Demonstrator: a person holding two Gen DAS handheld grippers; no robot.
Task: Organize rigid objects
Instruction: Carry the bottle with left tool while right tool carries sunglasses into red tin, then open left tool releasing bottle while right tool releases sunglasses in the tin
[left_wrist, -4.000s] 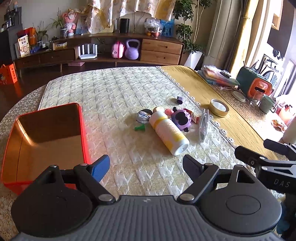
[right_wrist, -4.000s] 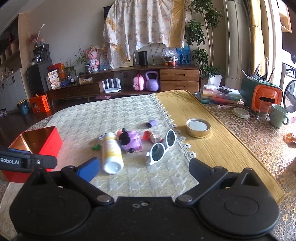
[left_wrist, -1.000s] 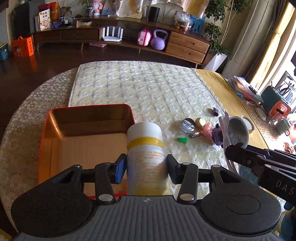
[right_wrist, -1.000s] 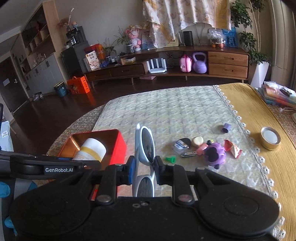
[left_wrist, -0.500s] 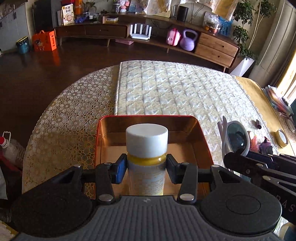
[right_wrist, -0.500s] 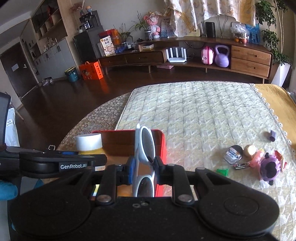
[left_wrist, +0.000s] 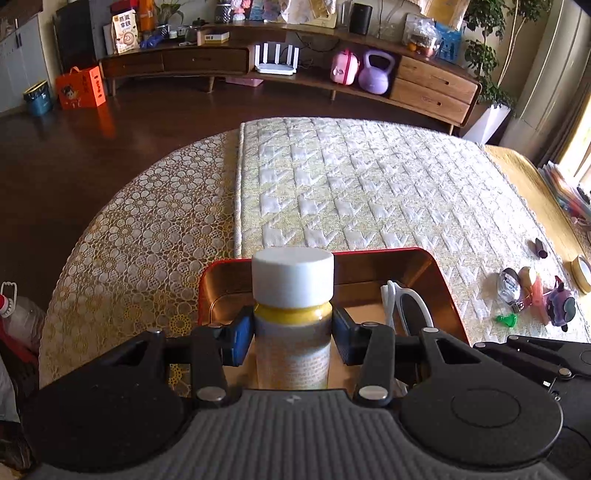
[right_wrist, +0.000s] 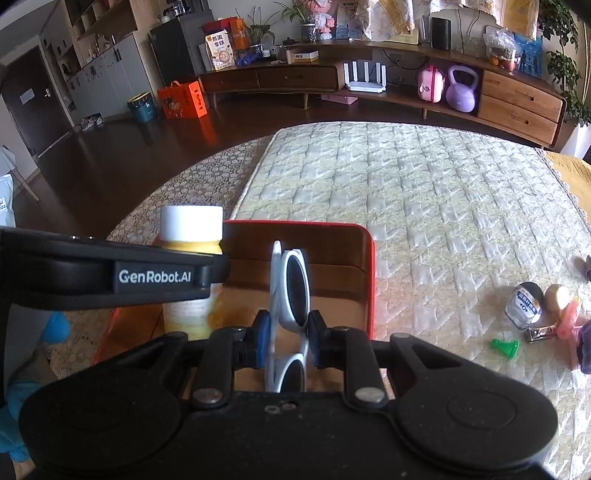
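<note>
Bottle (left_wrist: 291, 325) and sunglasses (right_wrist: 291, 295), each clamped in the jaws of the left gripper (left_wrist: 291, 334) and right gripper (right_wrist: 286, 338), have come over the red tin (left_wrist: 436, 273) at the table's near-left edge; release seems next

White sunglasses (right_wrist: 291, 291), red tin (right_wrist: 370, 280), yellow-banded bottle (left_wrist: 291, 332)

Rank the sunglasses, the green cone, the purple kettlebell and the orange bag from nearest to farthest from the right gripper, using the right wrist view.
1. Sunglasses: clamped in the right gripper.
2. Green cone: right, on the quilt.
3. Orange bag: far left, on the floor.
4. Purple kettlebell: far right, in the sideboard.
</note>
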